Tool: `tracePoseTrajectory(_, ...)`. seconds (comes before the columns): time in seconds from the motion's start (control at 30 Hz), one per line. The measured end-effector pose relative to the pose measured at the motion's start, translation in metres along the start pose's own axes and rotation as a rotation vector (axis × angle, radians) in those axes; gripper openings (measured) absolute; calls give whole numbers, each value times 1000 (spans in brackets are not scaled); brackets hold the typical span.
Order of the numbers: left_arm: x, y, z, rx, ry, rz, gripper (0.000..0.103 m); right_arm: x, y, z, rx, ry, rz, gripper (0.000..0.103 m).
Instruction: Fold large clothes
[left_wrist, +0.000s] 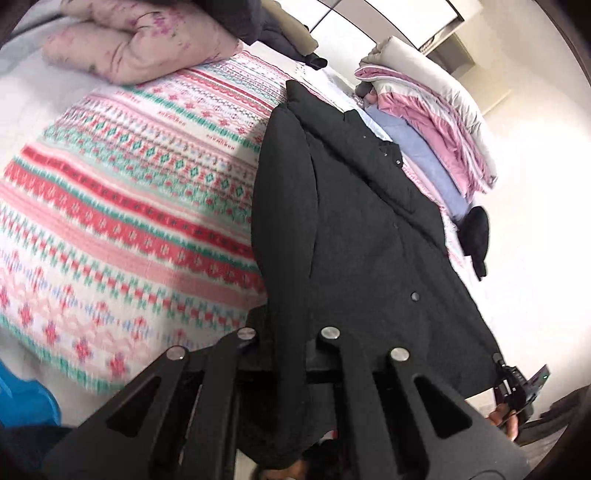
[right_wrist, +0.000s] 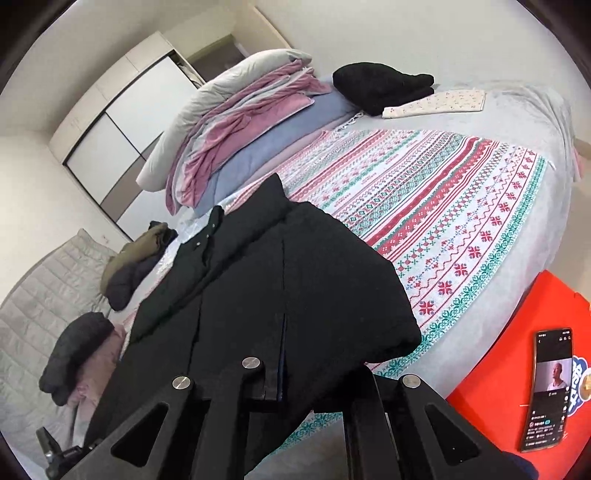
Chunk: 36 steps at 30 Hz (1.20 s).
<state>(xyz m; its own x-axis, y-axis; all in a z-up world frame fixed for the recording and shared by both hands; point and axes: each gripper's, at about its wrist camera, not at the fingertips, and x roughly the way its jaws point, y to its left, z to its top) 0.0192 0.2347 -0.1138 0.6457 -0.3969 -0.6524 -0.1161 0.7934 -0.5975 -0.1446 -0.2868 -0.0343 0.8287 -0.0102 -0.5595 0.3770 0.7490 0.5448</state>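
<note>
Black coat (left_wrist: 354, 221) lies lengthwise on the patterned blanket (left_wrist: 129, 192), collar toward the stack of bedding (left_wrist: 424, 110), hem at the near bed edge; one sleeve already folded in over the body on the blanket side.

Left gripper (left_wrist: 288, 343) clenched on the hem, cloth bunched over the fingers; right gripper (right_wrist: 306, 373) likewise clamped on the hem at the other corner (its pads are buried in black fabric, so the bite itself is hidden; the jaws read as fully closed). In the right view the near part of the coat (right_wrist: 280, 280) humps up off the blanket (right_wrist: 443, 206); judged: the hem is being raised to fold toward the collar.

Notes on doing this step well:
- keep both corners level and equally far from the collar, else the fold line runs skew;
- hold the hem taut between the two grippers (padded cloth sags in the middle, and a sag drags the tucked sleeve out);
- carry the hem high enough to clear the coat's own bulk, then lay it down toward the collar rather than dropping it;
- land the hem short of the bedding (right_wrist: 236, 140), square on the coat;
- release only once the cloth rests flat; thick padding tends to spring back, so press before letting go.

Risks, judged: a thin bite slipping off the puffy hem; the phone (right_wrist: 550, 387) on the red box (right_wrist: 517, 369), beside the blanket's near corner, sits close to the right hand's path.
</note>
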Motion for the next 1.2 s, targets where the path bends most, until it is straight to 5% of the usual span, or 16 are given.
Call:
tracePoseTrajectory(0.27,-86,-13,-10,-93,-42,-145,7,-71,15,18,-21,-90,105,8)
tracePoseTrajectory(0.4,-144,-41,-4,-50,-129,-215,7,-120,40,32,-30,-168,240,8)
tracePoseTrajectory(0.5,-159,-54,7,-10,-198,-193,8,-133,58,47,-60,-220,266,8)
tracePoseTrajectory(0.6,-122,-50,23,-67,-152,-131,8,-97,62,59,-35,-157,243,8)
tracePoseTrajectory(0.7,-83,-39,35,-157,-53,-160,8,-46,54,59,27,-24,230,8)
tracePoseTrajectory(0.93,-42,-33,46,-156,-19,-37,9,32,22,51,124,105,150,9)
tracePoseTrajectory(1.2,-20,-54,101,-166,-57,-37,8,74,33,89,128,72,153,9)
